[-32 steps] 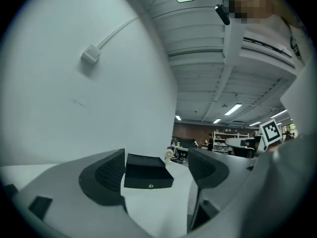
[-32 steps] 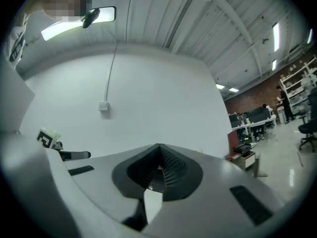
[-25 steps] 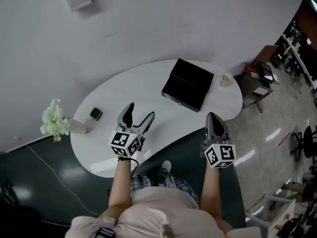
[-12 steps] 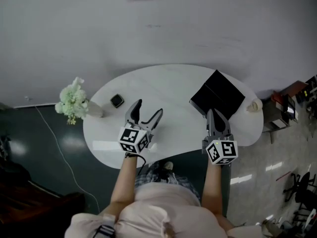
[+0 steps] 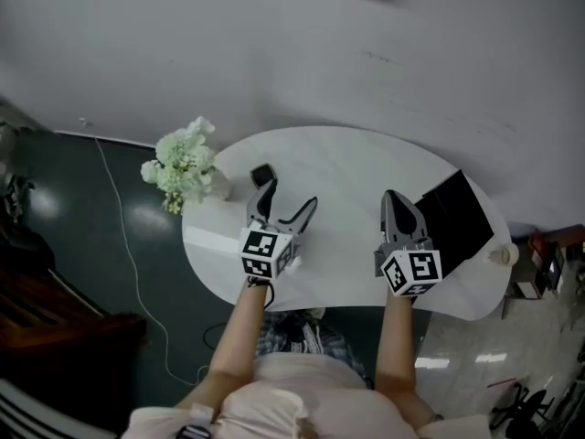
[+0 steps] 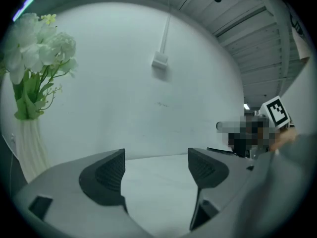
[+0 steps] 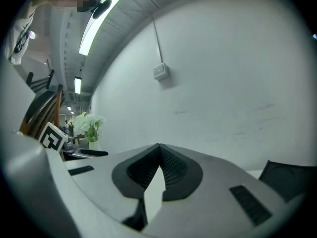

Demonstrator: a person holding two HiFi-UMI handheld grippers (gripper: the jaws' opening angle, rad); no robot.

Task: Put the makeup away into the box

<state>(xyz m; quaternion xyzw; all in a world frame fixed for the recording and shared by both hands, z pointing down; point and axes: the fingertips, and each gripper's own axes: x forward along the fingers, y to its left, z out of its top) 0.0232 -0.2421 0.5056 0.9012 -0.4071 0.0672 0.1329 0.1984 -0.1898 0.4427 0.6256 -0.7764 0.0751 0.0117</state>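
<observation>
- The left gripper point(image 5: 291, 197) is held over the left half of the white oval table point(image 5: 343, 167), jaws spread wide apart. Its own view shows only bare tabletop between the ribbed pads point(image 6: 110, 171), so it grips nothing.
- The right gripper point(image 5: 392, 197) is over the right half of the table. Its jaws are pressed together, with the tips meeting and nothing caught between them.
- The two grippers are well apart, side by side, both pointing away from the person towards the wall point(image 5: 366, 53).
- A small dark makeup case point(image 5: 262, 173) lies on the table towards its far left side, just beyond the tip of the left gripper's left jaw. The head view does not settle whether the two touch. The case is outside the box.
- The black box point(image 5: 454, 219) sits on the right part of the table, just beside the right gripper. It looks closed and lies at a slant to the table edge.
- A bunch of white flowers point(image 5: 180, 165) stands in a pale vase point(image 5: 218, 186) at the table's left end, near the makeup case.
- A small cream thing point(image 5: 501, 255) sits at the table's far right edge; what it is cannot be made out.
- A thin cable point(image 5: 123, 245) trails over the dark floor point(image 5: 82, 245) to the left of the table.
</observation>
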